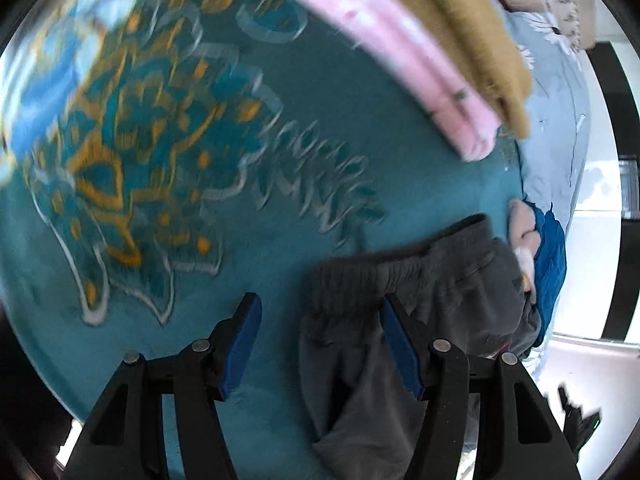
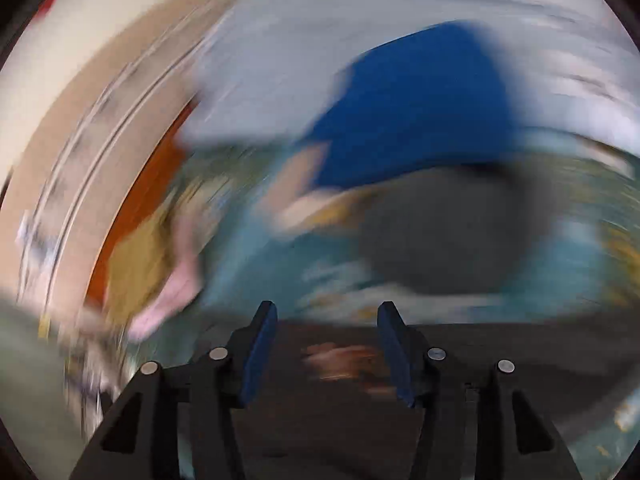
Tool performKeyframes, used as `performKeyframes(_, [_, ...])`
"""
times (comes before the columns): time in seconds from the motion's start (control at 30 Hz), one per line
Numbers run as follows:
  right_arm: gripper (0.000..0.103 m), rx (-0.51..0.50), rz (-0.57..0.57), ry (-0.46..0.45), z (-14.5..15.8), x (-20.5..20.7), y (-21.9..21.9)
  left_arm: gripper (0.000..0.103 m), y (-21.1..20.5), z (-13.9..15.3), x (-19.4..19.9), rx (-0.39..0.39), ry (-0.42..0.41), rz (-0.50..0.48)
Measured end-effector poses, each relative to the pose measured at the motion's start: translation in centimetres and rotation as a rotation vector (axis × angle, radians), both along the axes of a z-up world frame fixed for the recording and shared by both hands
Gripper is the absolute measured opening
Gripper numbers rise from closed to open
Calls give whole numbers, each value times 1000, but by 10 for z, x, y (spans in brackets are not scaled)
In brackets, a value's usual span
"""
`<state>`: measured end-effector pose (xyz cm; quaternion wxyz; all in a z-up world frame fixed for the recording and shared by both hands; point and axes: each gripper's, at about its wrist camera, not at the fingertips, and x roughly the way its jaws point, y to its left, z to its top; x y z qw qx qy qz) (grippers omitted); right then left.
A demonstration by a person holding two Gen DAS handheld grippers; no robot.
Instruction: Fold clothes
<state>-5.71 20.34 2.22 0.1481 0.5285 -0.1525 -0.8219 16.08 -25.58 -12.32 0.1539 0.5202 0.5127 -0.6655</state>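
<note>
Teal patterned spread (image 1: 360, 128) covers the work surface; soft pile, so anything laid on it will drag a little rather than slide.

Folded stack at the far edge: mustard piece (image 1: 472, 32) on top of pink piece (image 1: 400, 52), squared off. I judge these finished.

Unfolded heap at the spread's edge on my right side: blue garment (image 1: 550, 256) with a pale piece (image 1: 520, 228) bunched against it.

Item in hand for this step, by my reading: grey sweatpants (image 1: 420, 280), lying crumpled on the spread just in front of me, elastic waistband uppermost and gathered. Fleecy knit, limp, moderately heavy for cloth; it will sag and trail when lifted, not slippery, not fragile. Best hold is the waistband, where the elastic gives a thick ridge to bite; one corner per gripper, then lift and shake flat.

My left gripper (image 1: 320, 344): jaws apart, nothing pinched. One finger (image 1: 400, 344) stands over the grey cloth, the other over bare spread; whether it touches the fabric I cannot tell.

My right gripper (image 2: 326, 348): jaws apart, nothing clamped. That view is heavily smeared; a dark grey mass (image 2: 448, 236) ahead is probably the same sweatpants, and dark cloth seems to lie under the fingers.
</note>
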Motion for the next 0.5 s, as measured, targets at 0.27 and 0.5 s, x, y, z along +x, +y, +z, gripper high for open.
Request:
performKeyframes(0.27, [56,118,464,-121,-59,-48,-209,62,6,-1,-5,58,46,-108])
performKeyframes(0.5, [56,266,577,-209,-113,-64,-249,62,14,-12,-8,146,61,-137])
